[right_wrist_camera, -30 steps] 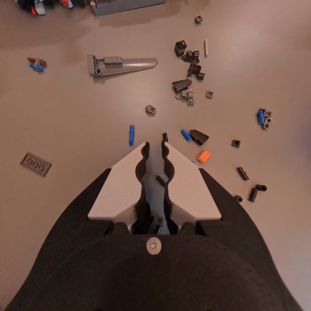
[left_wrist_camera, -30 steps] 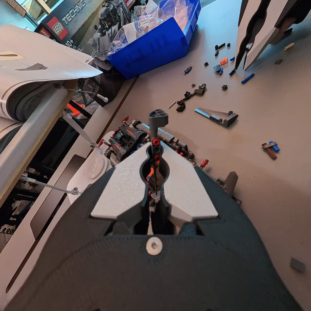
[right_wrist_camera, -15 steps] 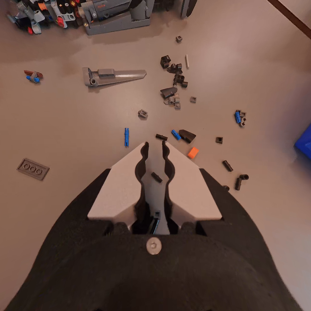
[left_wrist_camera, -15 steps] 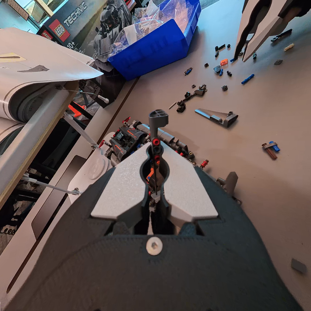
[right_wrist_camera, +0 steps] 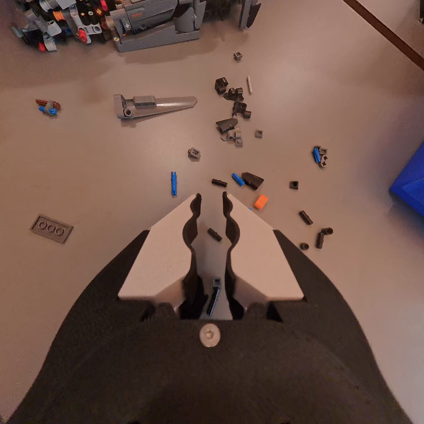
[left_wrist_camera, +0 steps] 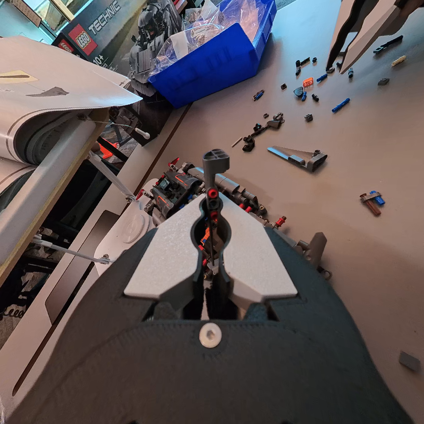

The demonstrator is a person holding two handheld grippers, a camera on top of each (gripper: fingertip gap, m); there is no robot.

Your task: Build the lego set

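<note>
My left gripper (left_wrist_camera: pixel 212 202) is shut on a thin upright dark grey beam with red pins (left_wrist_camera: pixel 214 174) that belongs to the half-built dark grey lego model (left_wrist_camera: pixel 176 192) on the table. The model also shows at the top of the right wrist view (right_wrist_camera: pixel 137 20). My right gripper (right_wrist_camera: pixel 212 195) is open and empty, held above loose pieces. A black pin (right_wrist_camera: pixel 219 182) lies just ahead of its tips and another (right_wrist_camera: pixel 214 234) lies on the table below the gap. It shows in the left wrist view (left_wrist_camera: pixel 336 68) at the top right.
Loose parts on the table: a grey wedge assembly (right_wrist_camera: pixel 153 106), a blue pin (right_wrist_camera: pixel 173 183), an orange tile (right_wrist_camera: pixel 260 202), a grey plate (right_wrist_camera: pixel 51 228). A blue bin of bags (left_wrist_camera: pixel 206 64), the set's box (left_wrist_camera: pixel 103 29) and an open booklet (left_wrist_camera: pixel 57 80) stand at the left. The left gripper's tips are roughly 25 centimeters from the right gripper's. The left gripper is farther from the orange tile (right_wrist_camera: pixel 260 202), some 30 centimeters, than the right, some 4 centimeters. The left camera catches it too, in the left wrist view (left_wrist_camera: pixel 309 79).
My right gripper has lifted and drawn back from the table, still open, so the model has come into its view. My left gripper has not moved.
</note>
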